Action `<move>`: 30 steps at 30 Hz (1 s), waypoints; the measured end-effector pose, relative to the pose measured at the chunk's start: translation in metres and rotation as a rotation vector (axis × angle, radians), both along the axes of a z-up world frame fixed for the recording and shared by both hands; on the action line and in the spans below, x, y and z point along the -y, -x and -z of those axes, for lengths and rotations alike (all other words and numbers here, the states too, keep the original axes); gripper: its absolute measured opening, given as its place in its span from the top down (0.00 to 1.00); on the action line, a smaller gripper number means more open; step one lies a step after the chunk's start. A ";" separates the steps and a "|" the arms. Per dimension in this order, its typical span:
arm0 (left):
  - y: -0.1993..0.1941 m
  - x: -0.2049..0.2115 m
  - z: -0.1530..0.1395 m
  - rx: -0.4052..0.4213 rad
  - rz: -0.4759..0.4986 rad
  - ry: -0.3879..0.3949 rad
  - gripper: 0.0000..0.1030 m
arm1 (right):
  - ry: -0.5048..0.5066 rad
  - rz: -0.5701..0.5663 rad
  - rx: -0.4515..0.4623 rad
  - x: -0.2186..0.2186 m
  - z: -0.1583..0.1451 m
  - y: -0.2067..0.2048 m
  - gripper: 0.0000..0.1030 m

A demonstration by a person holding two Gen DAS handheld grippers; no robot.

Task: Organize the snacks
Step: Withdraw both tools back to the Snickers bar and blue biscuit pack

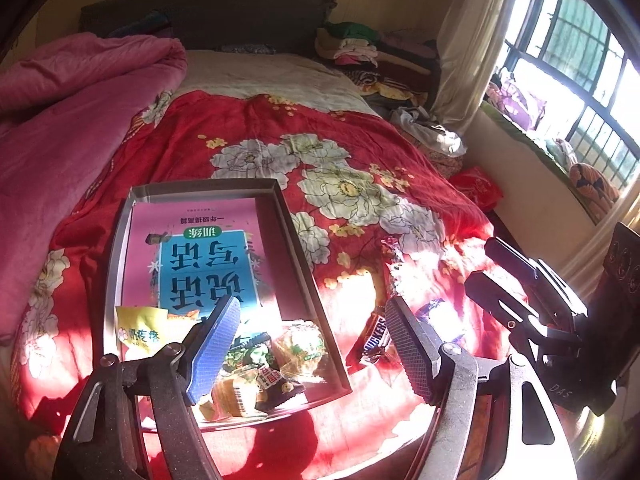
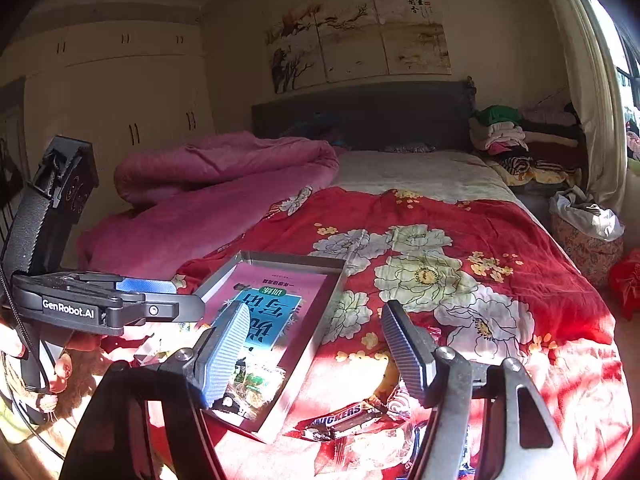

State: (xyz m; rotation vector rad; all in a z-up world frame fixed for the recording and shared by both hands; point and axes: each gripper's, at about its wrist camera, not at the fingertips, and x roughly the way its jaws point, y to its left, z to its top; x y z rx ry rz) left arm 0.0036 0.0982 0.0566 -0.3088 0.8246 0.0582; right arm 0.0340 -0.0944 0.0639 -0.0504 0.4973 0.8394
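Both grippers hover over the bed with nothing held — left gripper [image 1: 312, 344] jaws apart above the tray's near end, right gripper [image 2: 316, 354] jaws apart above loose sweets. Grey tray [image 1: 288, 232] lies on the red floral quilt [image 1: 360, 152], holding a pink book [image 1: 192, 248] and several wrapped snacks [image 1: 280, 356]. Snickers bar [image 2: 344, 416] lies on the quilt just beside the tray.

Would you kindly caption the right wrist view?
Open right tool above a Snickers bar beside the snack tray on a floral bedspread.
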 end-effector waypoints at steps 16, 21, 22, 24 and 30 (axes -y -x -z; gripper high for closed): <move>-0.038 0.071 0.035 -0.110 0.144 -0.035 0.25 | 0.042 0.222 -0.192 0.084 0.040 -0.041 0.31; -0.055 0.079 0.059 -0.171 0.163 -0.054 0.25 | 0.120 0.243 -0.293 0.087 0.069 -0.047 0.31; -0.058 0.080 0.063 -0.181 0.168 -0.055 0.25 | 0.147 0.242 -0.311 0.085 0.074 -0.049 0.31; -0.064 0.082 0.072 -0.207 0.170 -0.061 0.25 | 0.194 0.239 -0.335 0.081 0.084 -0.051 0.31; -0.079 0.087 0.094 -0.264 0.179 -0.073 0.25 | 0.316 0.197 -0.383 0.063 0.111 -0.053 0.31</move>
